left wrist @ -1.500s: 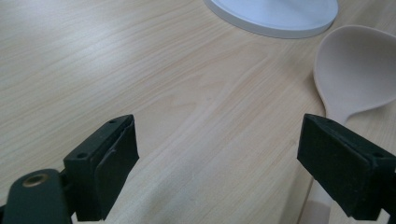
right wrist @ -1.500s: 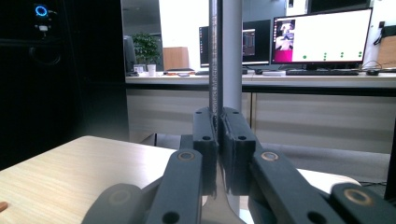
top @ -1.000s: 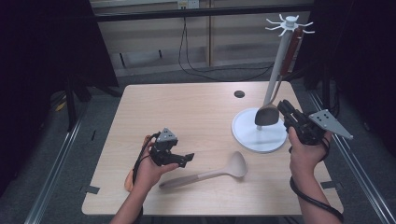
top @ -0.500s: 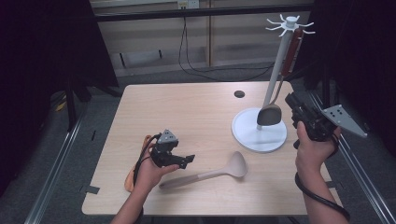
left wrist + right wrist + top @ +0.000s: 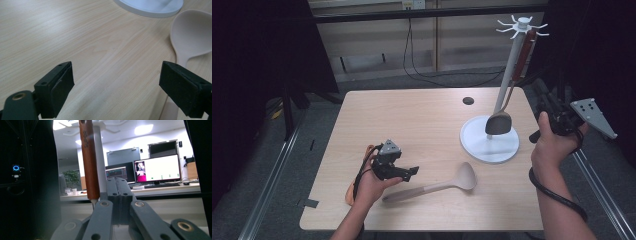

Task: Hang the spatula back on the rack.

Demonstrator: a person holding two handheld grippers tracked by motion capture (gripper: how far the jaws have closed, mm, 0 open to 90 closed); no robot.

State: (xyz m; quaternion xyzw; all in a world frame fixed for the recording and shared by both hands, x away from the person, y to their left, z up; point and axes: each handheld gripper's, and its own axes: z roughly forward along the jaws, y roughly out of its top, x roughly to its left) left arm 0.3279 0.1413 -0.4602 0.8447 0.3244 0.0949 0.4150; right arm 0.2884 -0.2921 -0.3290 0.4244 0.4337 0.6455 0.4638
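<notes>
Hanging spatula (image 5: 507,95): handle up, blade down | right hand-held gripper (image 5: 546,102): closed, empty

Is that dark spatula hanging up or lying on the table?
Hanging: the spatula dangles from the white rack, its blade above the round base.

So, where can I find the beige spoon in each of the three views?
High view: the beige spoon lies on the table near the front edge, right of the left gripper.
Left gripper view: its bowl is at the right edge, its handle running behind the right jaw.
Right gripper view: it is not in this picture.
Shared landmark: the white rack base, just beyond the bowl.
</notes>
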